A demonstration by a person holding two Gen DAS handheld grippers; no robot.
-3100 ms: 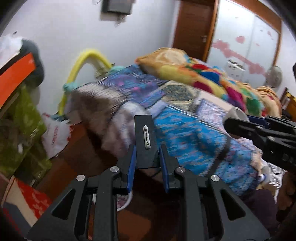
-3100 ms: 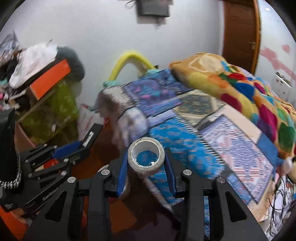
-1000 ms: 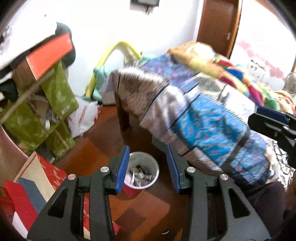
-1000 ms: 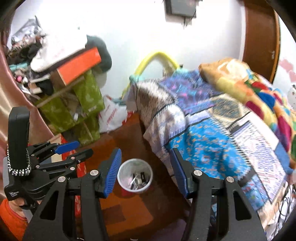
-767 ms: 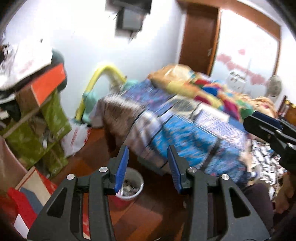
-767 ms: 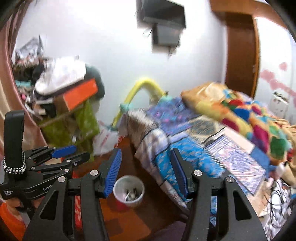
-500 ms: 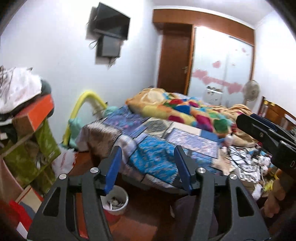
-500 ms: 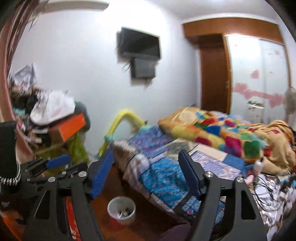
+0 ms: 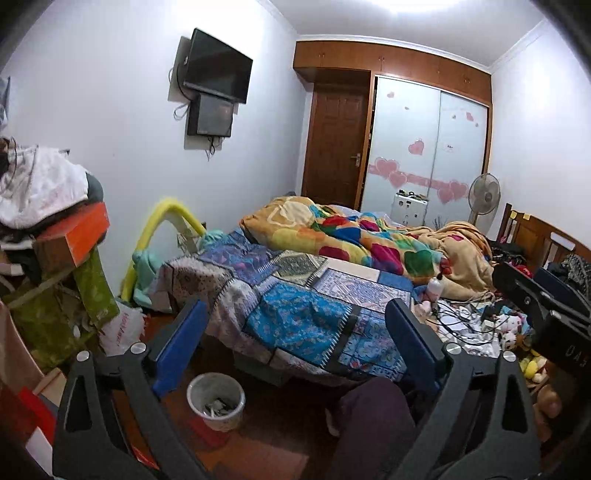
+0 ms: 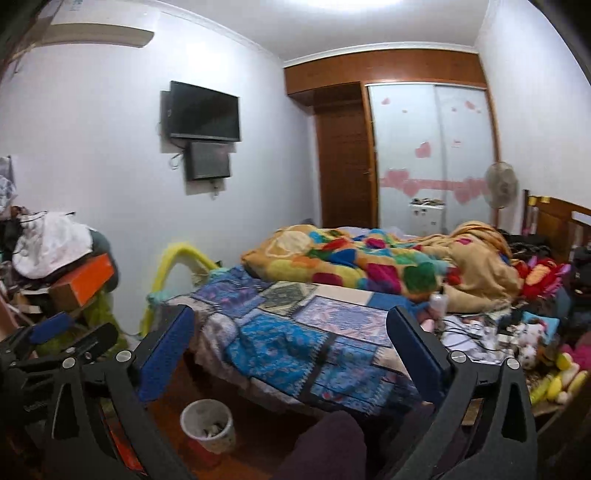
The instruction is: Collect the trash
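Down on the wooden floor beside the bed (image 9: 314,314) stands our white trash bin (image 9: 216,400), with small scraps inside. We hold both grippers up, well apart from it. Our left gripper (image 9: 291,343) is opening its blue fingers (image 9: 177,343) wide, with nothing between them. Our right gripper (image 10: 288,347) is opening wide too, and it is empty. We can read only "OA" on the right gripper's side in the left view; the red words on the white plastic bag (image 9: 123,330) are too small. Only the right view shows the air conditioner (image 10: 96,35) and the yellow soft toys (image 10: 557,380).
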